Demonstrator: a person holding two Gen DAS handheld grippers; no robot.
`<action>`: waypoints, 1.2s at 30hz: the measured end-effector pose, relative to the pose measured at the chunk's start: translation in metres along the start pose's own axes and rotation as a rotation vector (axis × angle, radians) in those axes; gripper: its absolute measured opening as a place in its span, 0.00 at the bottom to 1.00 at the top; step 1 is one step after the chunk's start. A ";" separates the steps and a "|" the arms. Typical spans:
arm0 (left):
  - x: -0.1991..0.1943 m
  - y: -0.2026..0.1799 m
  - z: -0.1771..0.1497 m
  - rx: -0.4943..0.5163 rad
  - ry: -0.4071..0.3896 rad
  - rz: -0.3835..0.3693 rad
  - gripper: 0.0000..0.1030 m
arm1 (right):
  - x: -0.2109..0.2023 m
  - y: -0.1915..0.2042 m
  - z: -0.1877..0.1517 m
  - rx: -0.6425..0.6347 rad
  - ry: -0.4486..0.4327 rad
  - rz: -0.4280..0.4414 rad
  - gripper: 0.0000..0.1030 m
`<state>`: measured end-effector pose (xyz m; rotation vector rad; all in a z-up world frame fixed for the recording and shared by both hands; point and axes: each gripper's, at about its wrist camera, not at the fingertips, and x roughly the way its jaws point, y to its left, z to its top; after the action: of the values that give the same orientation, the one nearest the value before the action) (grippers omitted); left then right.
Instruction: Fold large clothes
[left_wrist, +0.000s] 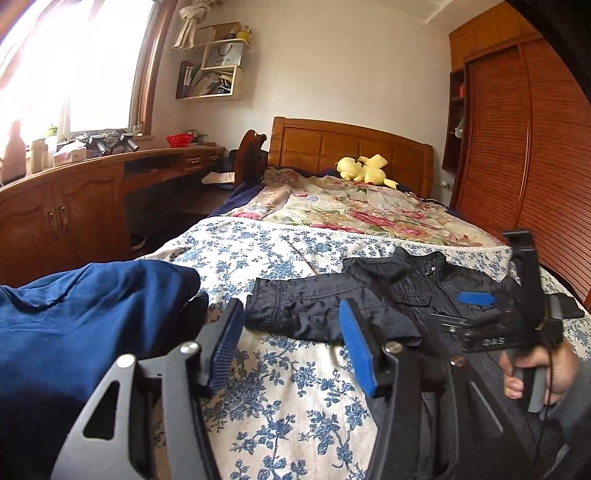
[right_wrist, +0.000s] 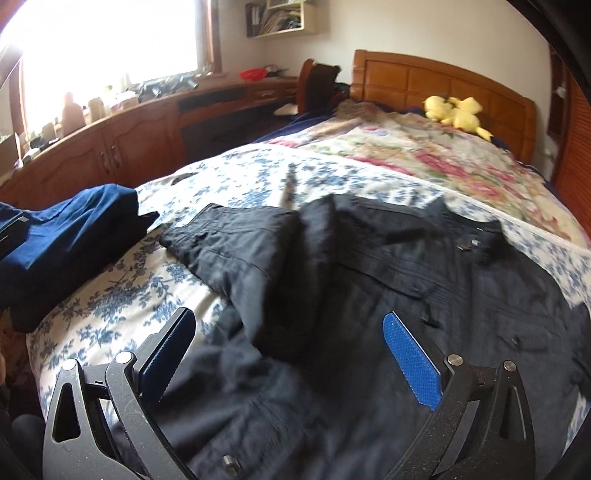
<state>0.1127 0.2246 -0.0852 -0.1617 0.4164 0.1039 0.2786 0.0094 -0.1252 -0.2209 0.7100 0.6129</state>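
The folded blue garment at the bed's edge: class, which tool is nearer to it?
Left. The left tool sits open right beside the blue garment; the right tool hangs open over the black jacket, farther away.

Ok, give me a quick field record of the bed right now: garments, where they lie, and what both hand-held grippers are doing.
surface: bed with blue floral cover
garment in work: black jacket, spread out, one sleeve lying across toward the blue pile
other garment: blue clothing, piled at the bed's left edge
left hand-held gripper: open, nothing between the pads, over the cover beside the sleeve
right hand-held gripper: open, above the jacket, not gripping it
background: yellow plush toy by the headboard
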 end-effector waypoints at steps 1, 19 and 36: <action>0.000 0.002 -0.001 -0.003 -0.002 0.002 0.58 | 0.006 0.003 0.004 -0.003 0.005 0.003 0.99; 0.014 0.032 -0.011 -0.026 0.024 0.073 0.61 | 0.140 0.083 0.037 -0.187 0.179 0.146 0.87; 0.026 -0.006 -0.017 0.034 0.050 0.018 0.61 | 0.073 0.018 0.054 -0.120 0.017 0.060 0.05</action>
<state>0.1309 0.2175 -0.1104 -0.1271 0.4693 0.1100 0.3406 0.0772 -0.1337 -0.3168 0.6987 0.7129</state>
